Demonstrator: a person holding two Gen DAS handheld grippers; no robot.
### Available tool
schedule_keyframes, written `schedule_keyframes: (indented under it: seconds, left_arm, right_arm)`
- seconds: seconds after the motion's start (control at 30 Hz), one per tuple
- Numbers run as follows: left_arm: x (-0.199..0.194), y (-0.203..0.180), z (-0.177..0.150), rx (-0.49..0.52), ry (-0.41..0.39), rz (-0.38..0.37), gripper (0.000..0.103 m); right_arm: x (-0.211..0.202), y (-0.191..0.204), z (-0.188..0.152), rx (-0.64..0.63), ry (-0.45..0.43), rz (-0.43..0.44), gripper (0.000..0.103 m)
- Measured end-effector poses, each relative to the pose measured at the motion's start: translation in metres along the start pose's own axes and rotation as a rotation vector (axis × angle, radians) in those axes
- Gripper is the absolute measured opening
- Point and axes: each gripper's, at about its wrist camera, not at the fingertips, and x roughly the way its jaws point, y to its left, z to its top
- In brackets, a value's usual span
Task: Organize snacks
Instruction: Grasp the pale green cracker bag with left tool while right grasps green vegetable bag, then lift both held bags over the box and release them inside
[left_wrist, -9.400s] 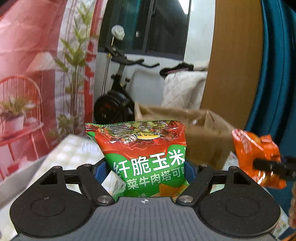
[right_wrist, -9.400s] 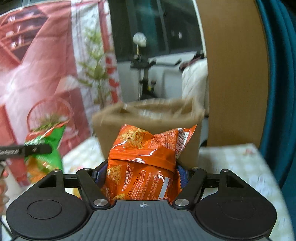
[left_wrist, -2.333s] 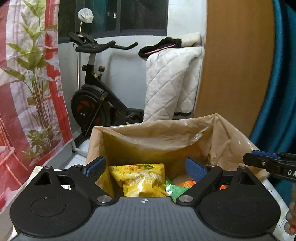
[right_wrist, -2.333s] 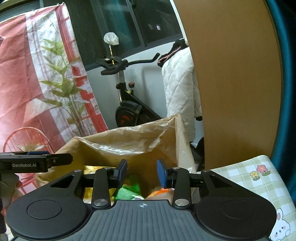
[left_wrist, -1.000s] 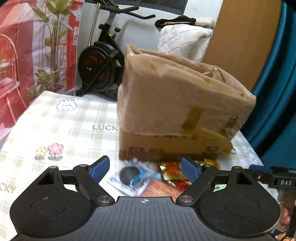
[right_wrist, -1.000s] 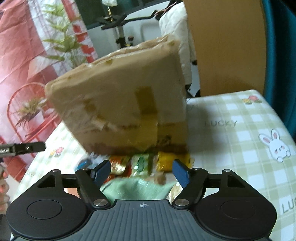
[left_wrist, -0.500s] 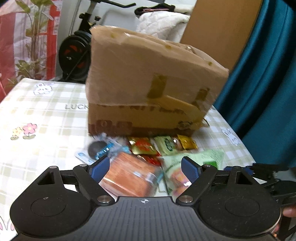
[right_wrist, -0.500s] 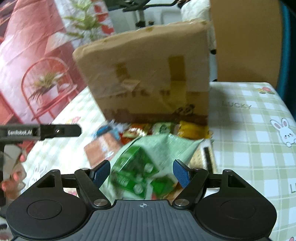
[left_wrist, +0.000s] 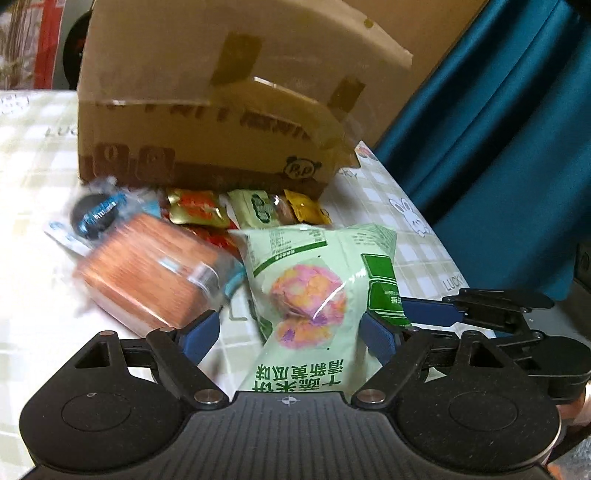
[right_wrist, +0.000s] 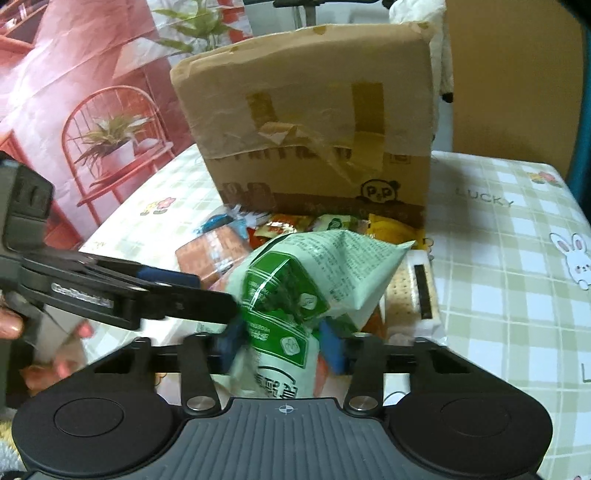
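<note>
A pale green snack bag (left_wrist: 317, 288) lies in front of the cardboard box (left_wrist: 207, 110). My left gripper (left_wrist: 290, 332) is open, with the bag's lower part between its blue pads and not pinched. My right gripper (right_wrist: 282, 343) is shut on the same green bag (right_wrist: 295, 291), and its fingers (left_wrist: 491, 308) show at the right of the left wrist view. An orange-brown packet (left_wrist: 147, 273) lies left of the bag. Small sachets (left_wrist: 229, 210) lie along the box's foot.
The box (right_wrist: 314, 122) stands on a checked tablecloth (right_wrist: 517, 266) with rabbit prints. A cracker pack (right_wrist: 413, 291) lies right of the green bag. A teal curtain (left_wrist: 498, 129) hangs at the right. The left gripper's fingers (right_wrist: 125, 288) cross the right wrist view.
Both grippers have dropped closer to the snack pile. My right gripper has shut on the green bag. My left gripper has moved right until the bag sits between its open fingers.
</note>
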Motion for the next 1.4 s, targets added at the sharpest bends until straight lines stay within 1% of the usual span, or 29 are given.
schedule_keyframes:
  seconds: [0.1, 0.2, 0.27, 0.5, 0.6, 0.67, 0.7, 0.77, 0.83, 0.97, 1.23, 1.4]
  left_arm:
    - [0.003, 0.007, -0.004, -0.019, 0.009, -0.044, 0.085]
    - [0.006, 0.006, -0.009, 0.002, 0.026, -0.05, 0.085]
    - [0.008, 0.006, -0.013, 0.011, 0.041, -0.058, 0.085]
    - [0.031, 0.009, -0.021, 0.014, 0.091, -0.13, 0.086]
    - [0.04, 0.005, -0.025, 0.038, 0.12, -0.138, 0.085]
    - [0.042, -0.002, -0.027, 0.079, 0.129, -0.128, 0.077]
    - [0.042, -0.005, -0.028, 0.098, 0.126, -0.127, 0.075]
    - [0.038, -0.005, -0.028, 0.1, 0.109, -0.131, 0.071]
    - [0.032, -0.004, -0.026, 0.099, 0.091, -0.139, 0.069]
    - [0.008, -0.013, -0.02, 0.134, 0.034, -0.131, 0.065]
    - [-0.033, -0.034, -0.004, 0.196, -0.093, -0.107, 0.065]
    - [-0.063, -0.05, 0.015, 0.254, -0.194, -0.08, 0.065]
  right_arm:
    - [-0.002, -0.005, -0.002, 0.015, -0.002, 0.022, 0.031]
    - [-0.003, -0.01, -0.003, 0.037, -0.008, 0.025, 0.028]
    - [-0.003, -0.012, -0.003, 0.044, -0.008, 0.025, 0.027]
    - [0.001, -0.018, -0.009, 0.08, 0.004, 0.03, 0.028]
    - [0.002, -0.021, -0.01, 0.102, 0.002, 0.044, 0.028]
    - [0.003, -0.022, -0.01, 0.113, -0.003, 0.051, 0.027]
    - [0.003, -0.023, -0.01, 0.114, -0.005, 0.051, 0.027]
    - [0.001, -0.023, -0.008, 0.113, -0.013, 0.059, 0.026]
    - [-0.002, -0.02, -0.006, 0.111, -0.028, 0.071, 0.023]
    - [-0.011, -0.012, 0.003, 0.091, -0.061, 0.072, 0.018]
    - [-0.042, 0.004, 0.025, 0.05, -0.162, 0.094, 0.017]
    - [-0.07, 0.016, 0.052, -0.006, -0.245, 0.104, 0.017]
